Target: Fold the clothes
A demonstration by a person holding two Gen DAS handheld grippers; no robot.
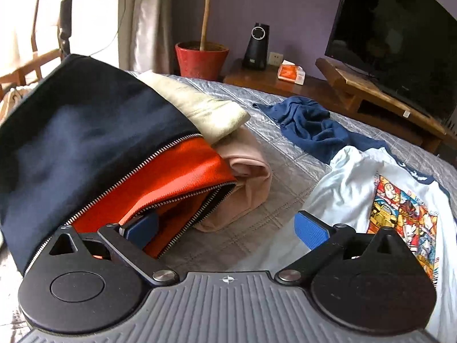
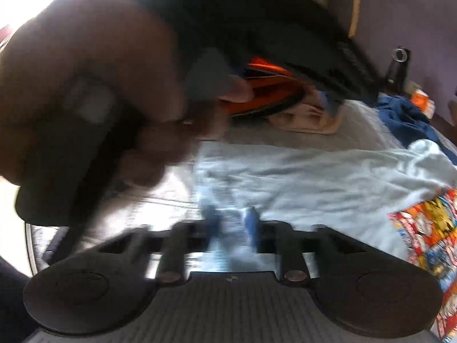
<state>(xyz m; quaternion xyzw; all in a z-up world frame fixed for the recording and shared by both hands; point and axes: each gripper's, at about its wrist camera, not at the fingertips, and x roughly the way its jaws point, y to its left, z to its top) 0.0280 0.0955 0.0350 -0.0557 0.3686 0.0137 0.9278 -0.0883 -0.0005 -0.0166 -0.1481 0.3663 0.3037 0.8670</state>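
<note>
A white T-shirt with a bright cartoon print lies crumpled on the grey quilted bed; it also shows in the right wrist view. My left gripper is open, its left finger inside the zip opening of a navy bag with orange lining. My right gripper is blurred, its fingers close together over the T-shirt's edge; whether cloth is pinched is unclear. A crumpled navy garment lies further back. Folded beige and pink clothes lie beside the bag.
A hand holding the left gripper fills the left of the right wrist view. Beyond the bed stand a red plant pot, a black speaker, a wooden TV stand and a television.
</note>
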